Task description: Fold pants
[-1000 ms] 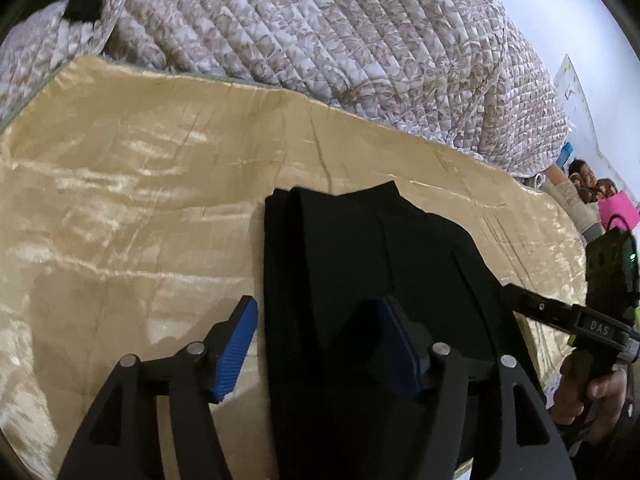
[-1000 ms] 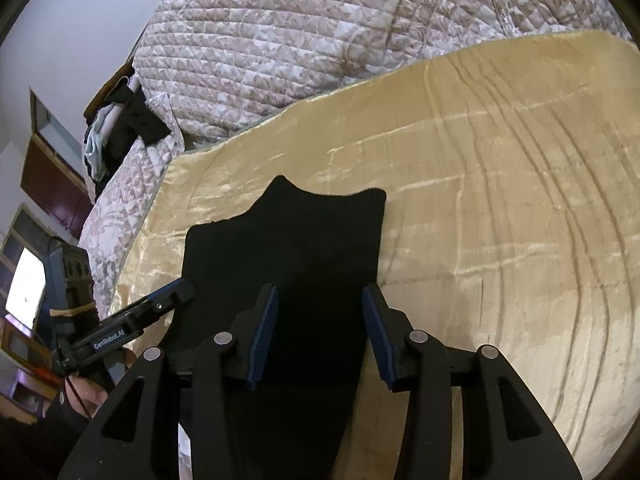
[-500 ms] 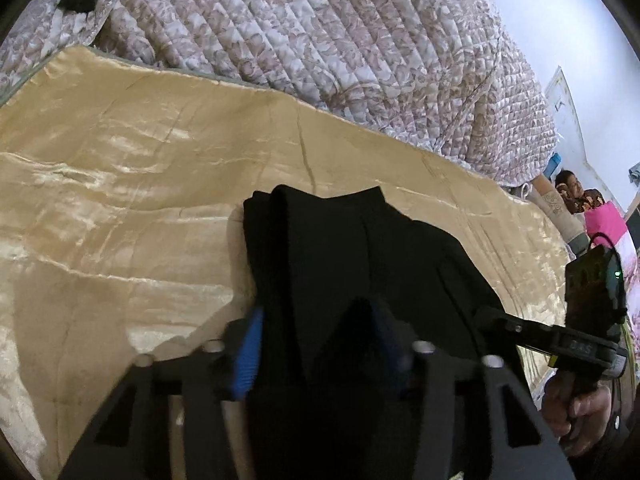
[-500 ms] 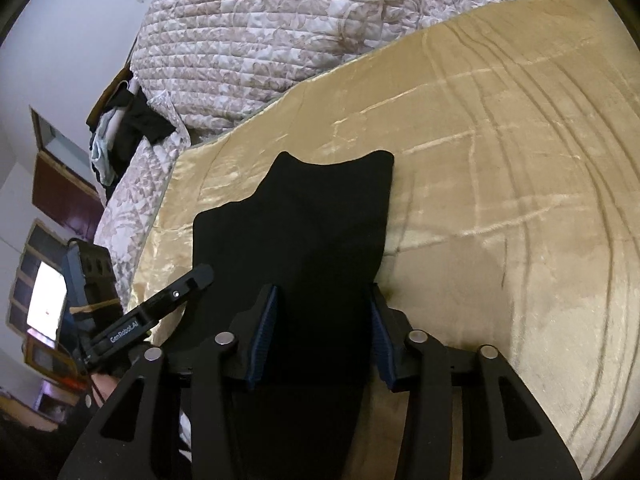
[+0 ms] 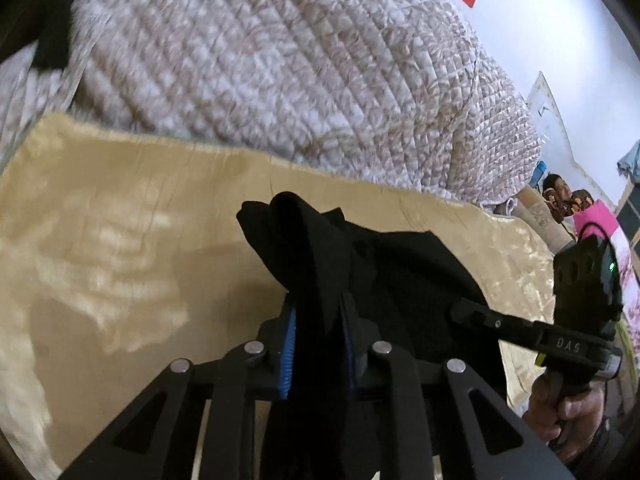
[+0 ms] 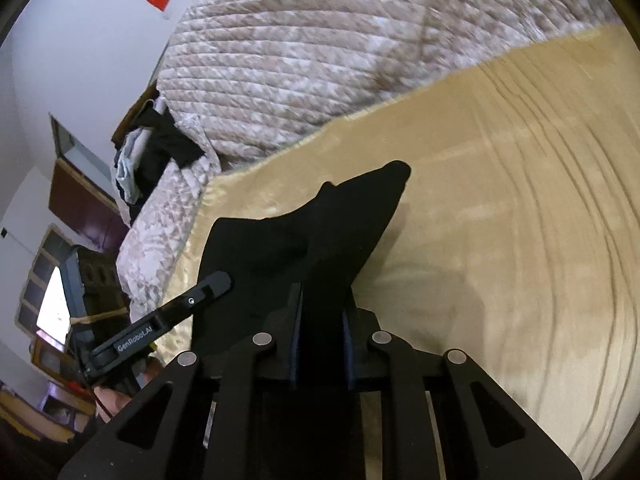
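Observation:
Black pants (image 5: 384,264) lie folded on a golden satin sheet (image 5: 120,248). My left gripper (image 5: 318,320) has its jaws closing on the near left edge of the pants, cloth bunched between the blue pads and lifted off the sheet. In the right wrist view the pants (image 6: 352,216) rise in a peak, and my right gripper (image 6: 322,316) is closing on their near right edge with black cloth filling the gap. The right gripper's body (image 5: 576,312) shows at the left view's right side, and the left gripper's finger (image 6: 176,312) at the right view's left.
A quilted beige bedspread (image 5: 280,60) is heaped behind the sheet. Dark clothes (image 6: 156,148) hang at the bed's far corner. The golden sheet (image 6: 500,200) stretches wide to the right. A person's hand (image 5: 568,404) holds the right gripper's handle.
Both grippers closed from open onto the pants' near edge and rose, lifting the cloth off the sheet. The pants' far end now stands up in a peak.

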`<state>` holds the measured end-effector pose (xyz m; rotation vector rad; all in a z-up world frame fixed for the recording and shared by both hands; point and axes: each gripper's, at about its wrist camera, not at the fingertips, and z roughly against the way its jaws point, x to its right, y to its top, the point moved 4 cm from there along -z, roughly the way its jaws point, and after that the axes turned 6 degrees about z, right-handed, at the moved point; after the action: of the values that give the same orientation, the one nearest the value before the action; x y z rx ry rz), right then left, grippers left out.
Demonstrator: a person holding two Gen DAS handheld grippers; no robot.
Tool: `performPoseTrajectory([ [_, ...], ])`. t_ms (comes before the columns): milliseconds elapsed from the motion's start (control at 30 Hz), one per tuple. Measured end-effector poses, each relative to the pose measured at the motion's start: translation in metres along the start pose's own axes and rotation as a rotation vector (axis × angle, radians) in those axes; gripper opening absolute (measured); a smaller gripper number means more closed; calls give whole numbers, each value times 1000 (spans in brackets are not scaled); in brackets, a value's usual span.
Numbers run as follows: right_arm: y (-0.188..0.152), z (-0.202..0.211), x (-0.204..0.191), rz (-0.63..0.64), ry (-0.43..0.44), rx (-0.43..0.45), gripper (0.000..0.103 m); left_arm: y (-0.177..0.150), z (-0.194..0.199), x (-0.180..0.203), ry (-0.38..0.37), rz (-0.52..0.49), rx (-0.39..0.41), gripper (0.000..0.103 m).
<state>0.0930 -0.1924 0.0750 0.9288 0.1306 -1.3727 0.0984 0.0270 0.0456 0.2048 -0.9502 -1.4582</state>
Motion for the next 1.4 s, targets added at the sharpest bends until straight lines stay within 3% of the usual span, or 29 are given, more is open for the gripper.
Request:
performPoseTrajectory([
  [233, 60, -42, 13, 29, -38, -10, 17, 46, -43, -32, 78, -16, 1, 24],
  [300, 65, -57, 26, 33, -70, -34, 19, 42, -60, -45, 149, -21, -29, 27],
  [333, 64, -64, 37, 34, -132, -47, 20, 38, -65, -51, 195, -18, -47, 26],
  [400, 62, -63, 50, 22, -216, -40, 24, 34, -67, -62, 234, -19, -54, 25],
  [533, 63, -43, 47, 69, -259, 0, 24, 37, -41, -58, 225, -4, 5, 25],
  [667, 51, -34, 20, 175, -287, 1, 24, 24, -15, -31, 209, -58, 62, 25],
  [900, 6, -33, -19, 306, -306, -50, 24, -30, -11, -10, 248, -131, 6, 26],
  [967, -10, -42, -18, 336, -324, -103, 24, -44, -17, -12, 278, -151, -19, 27],
  [1033, -20, -50, -14, 359, -351, -131, 24, -48, -16, -10, 296, -179, 2, 29],
  [1400, -27, -27, -10, 334, -364, -85, 24, -53, -8, -12, 312, -174, 7, 30],
])
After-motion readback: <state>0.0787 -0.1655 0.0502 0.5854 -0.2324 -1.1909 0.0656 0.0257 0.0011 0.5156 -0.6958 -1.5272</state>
